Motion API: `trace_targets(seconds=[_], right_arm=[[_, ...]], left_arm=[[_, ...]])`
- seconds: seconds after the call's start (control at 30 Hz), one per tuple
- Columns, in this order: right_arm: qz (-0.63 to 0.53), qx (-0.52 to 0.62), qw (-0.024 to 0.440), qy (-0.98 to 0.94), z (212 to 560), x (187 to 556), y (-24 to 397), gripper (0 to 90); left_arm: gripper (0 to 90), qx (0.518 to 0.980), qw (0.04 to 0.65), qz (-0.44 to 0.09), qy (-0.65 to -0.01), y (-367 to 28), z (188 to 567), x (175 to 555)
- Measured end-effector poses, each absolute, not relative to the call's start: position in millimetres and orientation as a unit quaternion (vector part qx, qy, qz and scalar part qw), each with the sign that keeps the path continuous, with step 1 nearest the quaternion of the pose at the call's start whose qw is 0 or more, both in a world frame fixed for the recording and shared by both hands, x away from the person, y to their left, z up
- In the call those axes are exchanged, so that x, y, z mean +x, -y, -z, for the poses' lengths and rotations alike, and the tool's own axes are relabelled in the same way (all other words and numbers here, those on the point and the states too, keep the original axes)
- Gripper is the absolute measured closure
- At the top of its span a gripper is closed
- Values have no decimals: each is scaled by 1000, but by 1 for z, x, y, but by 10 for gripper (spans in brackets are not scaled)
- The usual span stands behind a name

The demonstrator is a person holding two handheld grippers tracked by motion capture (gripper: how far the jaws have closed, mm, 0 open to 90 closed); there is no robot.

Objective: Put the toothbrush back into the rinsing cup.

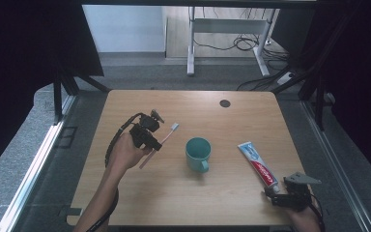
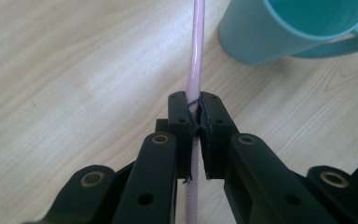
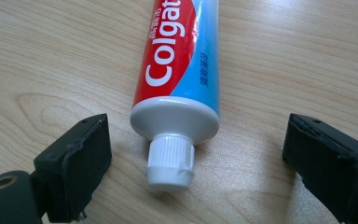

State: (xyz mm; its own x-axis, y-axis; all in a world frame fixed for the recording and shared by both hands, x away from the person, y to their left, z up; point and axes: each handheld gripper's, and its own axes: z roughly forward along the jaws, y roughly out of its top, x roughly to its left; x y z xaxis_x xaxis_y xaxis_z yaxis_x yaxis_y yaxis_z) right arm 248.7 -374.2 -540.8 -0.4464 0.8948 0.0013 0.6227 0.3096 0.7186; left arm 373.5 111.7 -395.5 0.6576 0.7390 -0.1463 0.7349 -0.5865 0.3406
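I see the wooden counter (image 1: 174, 193) first, its pale grain running wide under everything, with a small dark round cap (image 1: 225, 103) set into it near the far edge. On it, roughly at the centre, stands a teal mug (image 1: 198, 153), upright, its handle turned toward my side. To the right of the mug, well apart from it, lies a red, white and blue Colgate toothpaste tube (image 1: 258, 164), flat on the wood, its white ribbed cap pointing at the near right corner.

My left gripper (image 1: 150, 137) is raised over the left part of the counter, left of the mug, and its jaws are pressed together on a pink toothbrush (image 1: 160, 142). In the left gripper view the pads pinch the pink handle (image 2: 195, 70) a little below its middle, and the handle runs on past the jaws toward the mug (image 2: 289, 28), which stands close beside it. From above, the brush slants, its pale bristle head up and toward the mug, its tail end down by the hand.

My right gripper (image 1: 276, 192) sits low at the near right corner, jaws spread wide. In the right gripper view the tube's cap (image 3: 171, 161) lies between the two pads with bare wood on both sides; neither pad touches it.
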Motion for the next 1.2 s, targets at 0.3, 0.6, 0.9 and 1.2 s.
trace_targets(seconds=[0.3, 0.6, 0.9, 1.2], right_arm=[[-332, 485, 205, -783, 541, 249, 374, 75], [-332, 485, 205, -783, 541, 249, 374, 75], [-332, 485, 205, -783, 541, 249, 374, 74], [-332, 485, 205, -783, 541, 249, 374, 74]], left_arm=[[842, 891, 227, -22, -393, -102, 383, 374], [842, 885, 262, -39, -382, -95, 376, 376], [842, 875, 307, -60, -369, -84, 369, 376], [842, 869, 336, -68, -356, -72, 366, 377]])
